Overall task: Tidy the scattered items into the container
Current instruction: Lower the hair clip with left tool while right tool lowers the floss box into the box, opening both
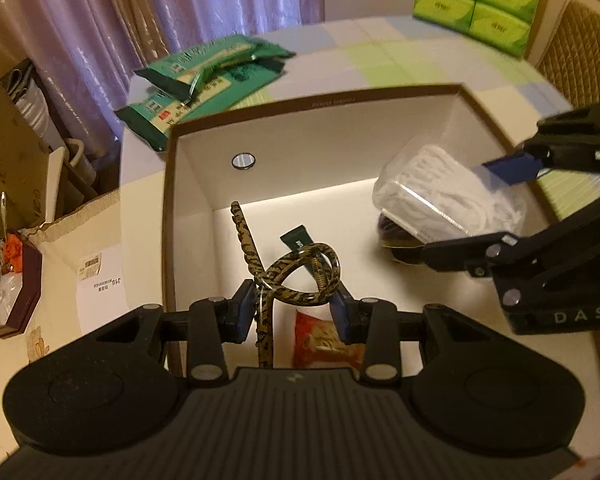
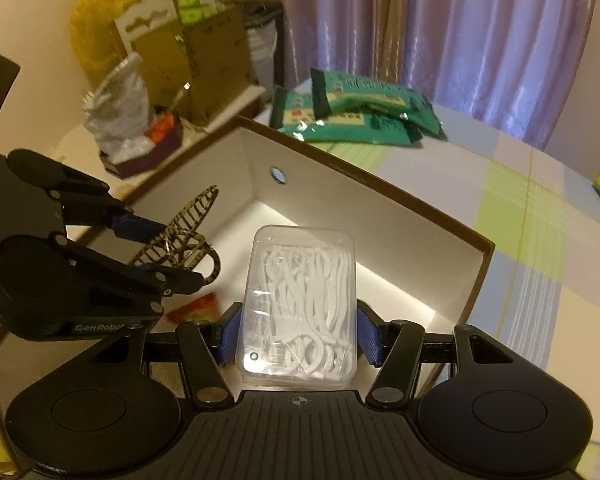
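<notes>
Purple curtains (image 2: 480, 32) hang behind our counter (image 2: 520, 200), which wears a checked cloth of pale green, blue and white. Largest on it is the container (image 1: 312, 104), a white box with a brown rim and a round metal-ringed hole in its far wall. Beyond its far edge lie green packets (image 1: 216, 76), stacked loosely on the cloth.

Over the box, our left gripper (image 1: 294, 308) is clenched on a leopard-patterned hair clip (image 1: 300, 280), whose looped end sits between the blue pads while one long prong points up and away. Our right gripper (image 2: 298, 332) is grasping a clear floss pick case (image 2: 300, 308) full of white picks, held above the box interior near its right wall.

On the box floor we see a red sachet (image 1: 324, 340) and a small dark green sachet (image 1: 296, 240).
</notes>
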